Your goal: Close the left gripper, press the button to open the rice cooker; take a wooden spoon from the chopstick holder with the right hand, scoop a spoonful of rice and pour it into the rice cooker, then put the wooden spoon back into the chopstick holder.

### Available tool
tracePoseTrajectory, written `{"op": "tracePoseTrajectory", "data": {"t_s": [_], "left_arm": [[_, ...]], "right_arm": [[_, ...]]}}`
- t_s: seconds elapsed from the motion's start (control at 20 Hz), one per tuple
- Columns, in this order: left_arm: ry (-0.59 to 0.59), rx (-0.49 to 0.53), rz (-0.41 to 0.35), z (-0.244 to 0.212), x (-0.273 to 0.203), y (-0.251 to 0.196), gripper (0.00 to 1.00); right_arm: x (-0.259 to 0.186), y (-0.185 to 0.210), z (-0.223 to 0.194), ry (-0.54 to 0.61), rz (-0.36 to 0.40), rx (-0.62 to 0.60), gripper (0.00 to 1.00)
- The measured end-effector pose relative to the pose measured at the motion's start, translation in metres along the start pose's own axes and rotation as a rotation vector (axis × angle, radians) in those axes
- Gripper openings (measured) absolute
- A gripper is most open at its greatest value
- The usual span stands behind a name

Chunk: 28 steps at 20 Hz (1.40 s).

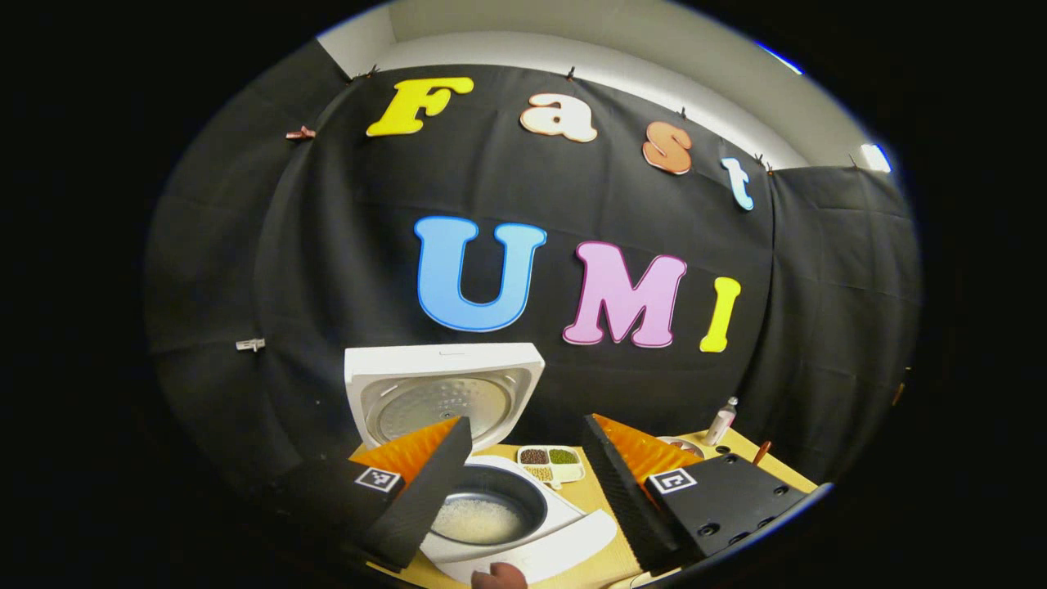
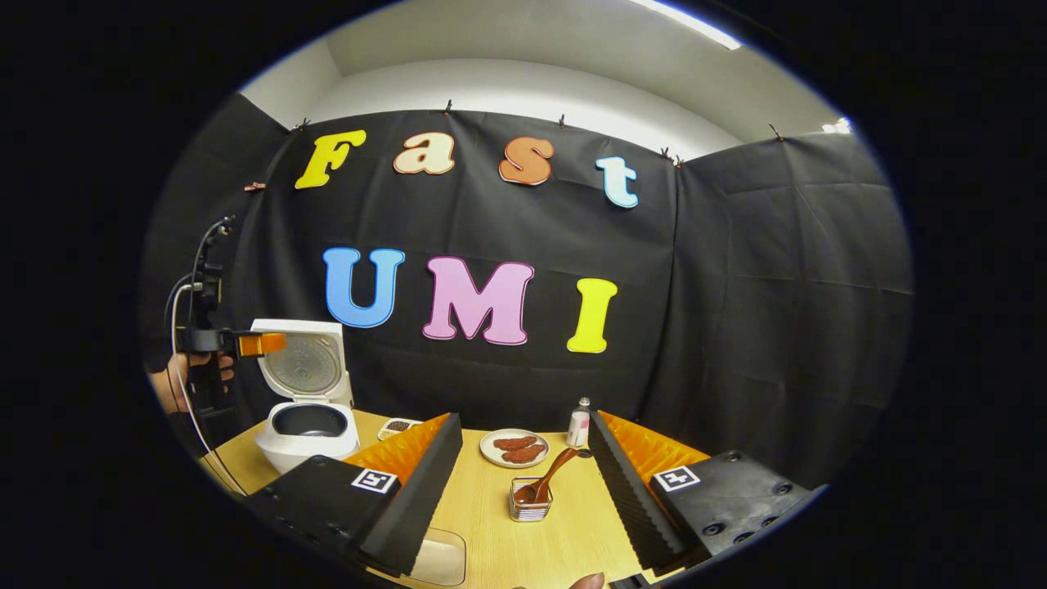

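one wooden spoon leans in the chopstick holder.

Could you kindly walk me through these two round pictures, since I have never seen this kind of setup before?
No robot arm here: a person holds a two-finger gripper in each hand, each carrying a camera. The left gripper view looks past the open left gripper into the rice cooker, lid up, rice inside, with a divided dish of beans behind. The right gripper view shows the open right gripper above a wooden table, facing the wooden spoon standing in the chopstick holder; a plate of food and bottle stand beyond. Neither gripper holds anything.
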<state>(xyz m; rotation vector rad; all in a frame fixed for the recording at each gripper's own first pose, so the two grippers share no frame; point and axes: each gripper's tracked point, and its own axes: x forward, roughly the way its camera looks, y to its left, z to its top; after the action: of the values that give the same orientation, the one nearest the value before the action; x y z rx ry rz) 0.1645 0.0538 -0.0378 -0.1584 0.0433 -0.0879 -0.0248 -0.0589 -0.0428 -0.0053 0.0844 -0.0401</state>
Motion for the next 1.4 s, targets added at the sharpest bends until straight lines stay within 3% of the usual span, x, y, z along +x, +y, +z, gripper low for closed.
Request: {"op": "tracePoseTrajectory", "data": {"t_s": [0.25,0.5,0.75,1.15,1.4], "left_arm": [[-0.009,0.018,-0.007,0.002,-0.043,-0.028,0.95],[0.003,-0.055,-0.015,-0.006,-0.082,-0.052,0.95],[0.029,-0.011,0.119,-0.021,-0.107,-0.041,0.95],[0.1,-0.029,0.223,-0.062,-0.128,-0.068,0.94],[0.109,-0.027,0.274,-0.069,-0.13,-0.075,0.94]], "right_arm": [[0.023,-0.004,-0.025,0.038,0.025,0.032,0.98],[0.062,-0.006,-0.07,0.115,0.097,0.048,0.98],[0.116,-0.026,-0.131,0.214,0.118,0.077,0.98],[0.205,-0.045,-0.239,0.392,0.188,0.138,0.98],[0.235,-0.042,-0.282,0.452,0.231,0.22,0.93]]}}
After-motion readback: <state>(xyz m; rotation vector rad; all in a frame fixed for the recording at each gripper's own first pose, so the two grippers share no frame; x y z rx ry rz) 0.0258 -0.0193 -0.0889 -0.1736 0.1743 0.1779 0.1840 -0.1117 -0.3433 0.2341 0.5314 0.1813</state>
